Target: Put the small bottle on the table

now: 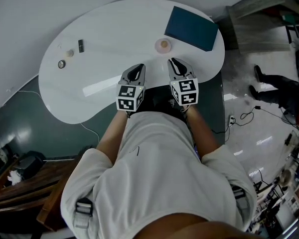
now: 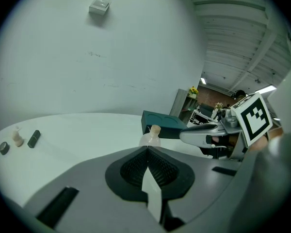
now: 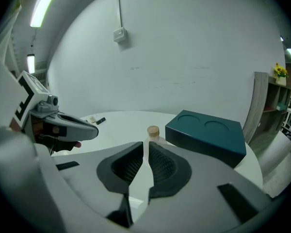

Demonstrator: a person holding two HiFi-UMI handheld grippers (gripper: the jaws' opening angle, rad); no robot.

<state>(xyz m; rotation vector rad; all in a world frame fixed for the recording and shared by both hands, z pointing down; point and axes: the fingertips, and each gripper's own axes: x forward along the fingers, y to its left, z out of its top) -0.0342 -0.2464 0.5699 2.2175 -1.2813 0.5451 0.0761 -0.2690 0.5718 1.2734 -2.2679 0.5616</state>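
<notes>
**Hovering short of a bottle already set down**

The small bottle [image 1: 164, 45] stands upright on the table [image 1: 109, 29], just ahead of my right gripper [image 1: 176, 66], with a blue box [image 1: 192, 28] beyond it to that gripper's right. My right jaws are almost together, with only a slim gap, and hold nothing. My left gripper [image 1: 136, 71] is closed and empty. I judge that a careless forward nudge from either tip would topple the bottle.

One small bottle [image 1: 164, 45], one teal box [image 1: 192, 28], one table [image 1: 114, 34].
</notes>
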